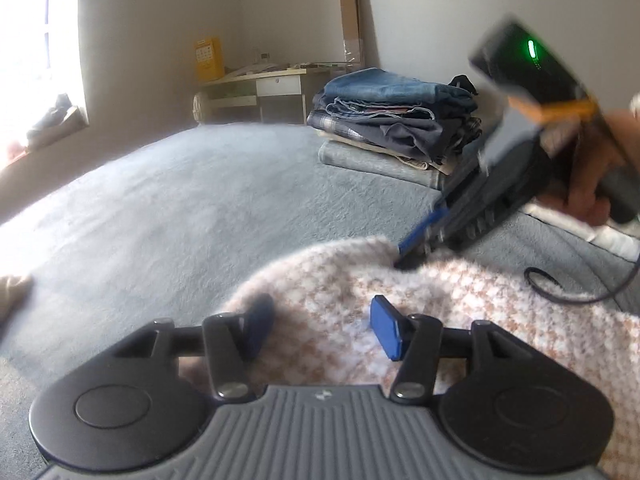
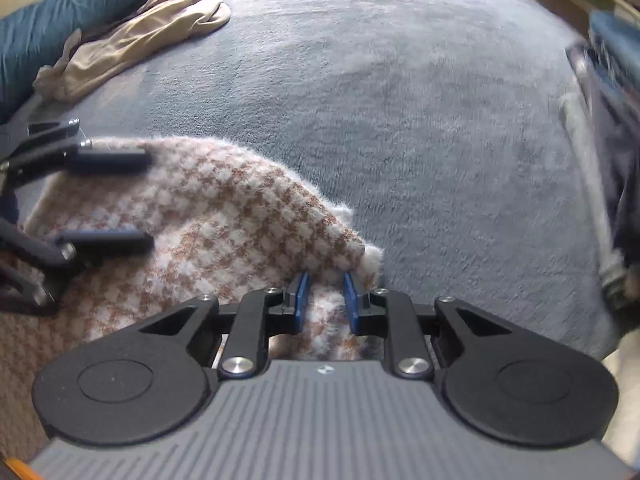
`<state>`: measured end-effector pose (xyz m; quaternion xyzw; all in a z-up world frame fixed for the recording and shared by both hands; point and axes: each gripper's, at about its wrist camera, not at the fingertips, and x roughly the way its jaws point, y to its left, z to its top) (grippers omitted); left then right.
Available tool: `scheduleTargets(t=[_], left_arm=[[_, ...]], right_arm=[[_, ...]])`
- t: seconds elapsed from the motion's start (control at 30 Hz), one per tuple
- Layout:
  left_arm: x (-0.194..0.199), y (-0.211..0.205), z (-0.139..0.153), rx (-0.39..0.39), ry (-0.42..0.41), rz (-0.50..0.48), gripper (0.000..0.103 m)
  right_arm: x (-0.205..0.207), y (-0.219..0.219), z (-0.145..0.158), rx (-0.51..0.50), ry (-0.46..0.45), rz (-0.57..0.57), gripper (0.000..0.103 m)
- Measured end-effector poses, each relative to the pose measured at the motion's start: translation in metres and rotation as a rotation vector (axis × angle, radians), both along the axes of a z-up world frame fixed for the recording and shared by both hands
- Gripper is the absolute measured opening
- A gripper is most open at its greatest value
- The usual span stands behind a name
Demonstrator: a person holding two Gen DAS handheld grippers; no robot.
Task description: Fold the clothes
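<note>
A fuzzy white-and-tan houndstooth sweater [image 1: 460, 304] lies on the grey-blue bed cover [image 1: 180, 208]; it also shows in the right wrist view [image 2: 224, 216]. My left gripper [image 1: 322, 324] is open, its fingers spread over the sweater's near edge; it also shows in the right wrist view [image 2: 148, 200]. My right gripper [image 2: 325, 296] has its blue pads closed on a fold of the sweater's far edge. In the left wrist view the right gripper [image 1: 408, 256] pinches that edge, held by a hand.
A stack of folded jeans and clothes [image 1: 400, 120] sits at the bed's far right. A beige garment [image 2: 152, 28] and a teal pillow [image 2: 60, 12] lie at the other end. A black cable [image 1: 568, 292] lies on the sweater. A desk [image 1: 256, 88] stands beyond.
</note>
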<state>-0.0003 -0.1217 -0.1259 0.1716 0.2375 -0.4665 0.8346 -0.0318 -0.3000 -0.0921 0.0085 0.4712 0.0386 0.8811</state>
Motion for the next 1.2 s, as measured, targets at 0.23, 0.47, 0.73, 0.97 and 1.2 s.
scheduleTargets(t=[0.23, 0.47, 0.73, 0.97, 1.2], left_arm=[[0.003, 0.006, -0.002, -0.027, 0.03, -0.002, 0.054], [0.005, -0.001, -0.004, -0.02, 0.04, -0.004, 0.054], [0.001, 0.001, -0.004, -0.026, 0.028, -0.006, 0.054], [0.002, 0.002, -0.004, -0.03, 0.028, -0.007, 0.055], [-0.004, -0.005, -0.003, 0.009, -0.001, -0.016, 0.055]], right_arm=[[0.018, 0.009, 0.045, 0.089, -0.106, 0.06, 0.018], [0.042, 0.018, -0.027, 0.151, 0.002, 0.065, 0.017], [0.023, 0.017, 0.016, 0.15, -0.024, 0.043, 0.019], [-0.012, 0.038, 0.038, 0.061, 0.065, 0.16, 0.018], [-0.011, 0.042, -0.011, 0.021, 0.173, 0.146, 0.019]])
